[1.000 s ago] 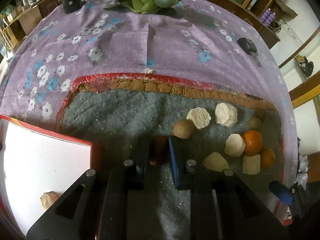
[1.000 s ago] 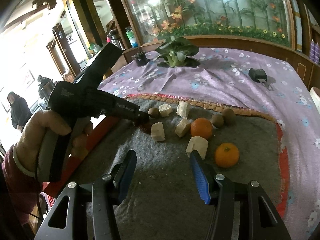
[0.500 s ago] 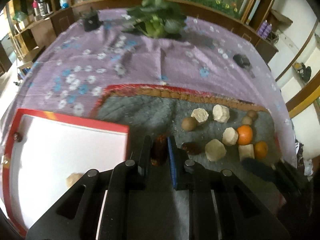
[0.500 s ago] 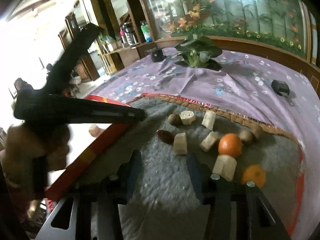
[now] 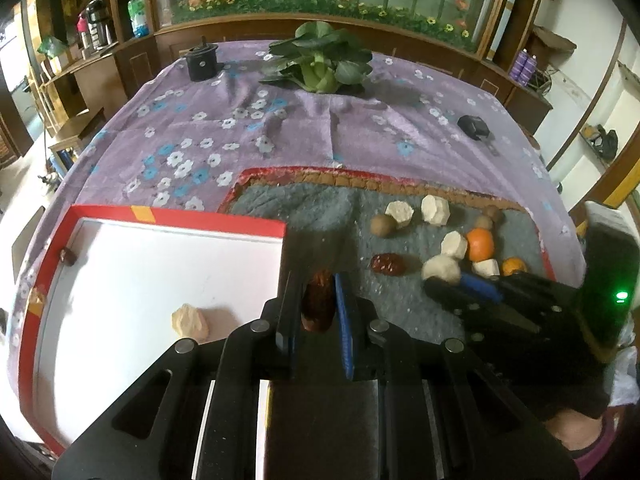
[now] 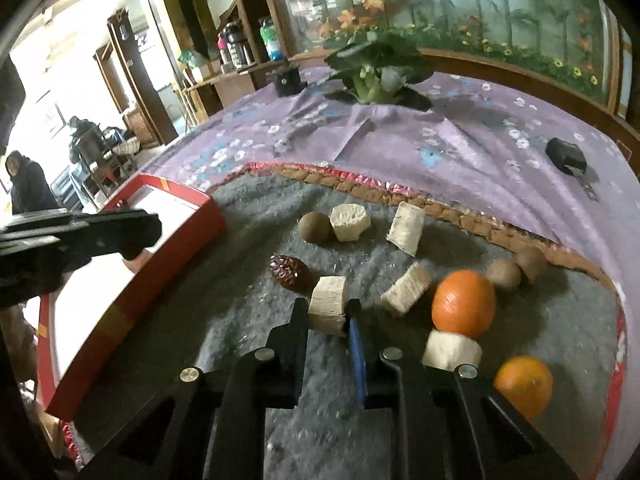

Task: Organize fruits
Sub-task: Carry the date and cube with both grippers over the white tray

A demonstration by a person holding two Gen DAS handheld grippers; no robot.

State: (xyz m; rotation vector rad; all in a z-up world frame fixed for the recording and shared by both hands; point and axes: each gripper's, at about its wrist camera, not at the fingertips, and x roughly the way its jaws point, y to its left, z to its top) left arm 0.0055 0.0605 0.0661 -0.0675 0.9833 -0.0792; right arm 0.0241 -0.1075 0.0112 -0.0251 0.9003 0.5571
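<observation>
My left gripper [image 5: 315, 290] is shut on a dark red date [image 5: 317, 304] and holds it above the right edge of the red-rimmed white tray [image 5: 180, 216]. The tray holds a pale chunk [image 5: 190, 321] and a small date [image 5: 69, 256]. My right gripper [image 6: 327, 312] is shut on a pale sugarcane chunk [image 6: 328, 309] on the grey mat [image 6: 248, 216]. On the mat lie another red date [image 6: 289, 271], two oranges [image 6: 464, 304], several pale chunks [image 6: 408, 224] and brown round fruits [image 6: 315, 227].
A purple flowered cloth [image 5: 224, 128] covers the table. A leafy green vegetable [image 5: 320, 64] and a black object [image 5: 201, 63] sit at the back, and a black car key [image 5: 474, 127] lies at the right. Wooden shelves stand behind.
My left gripper has lifted and moved left toward the tray with the date. My right gripper has come forward and closed on the sugarcane chunk.
</observation>
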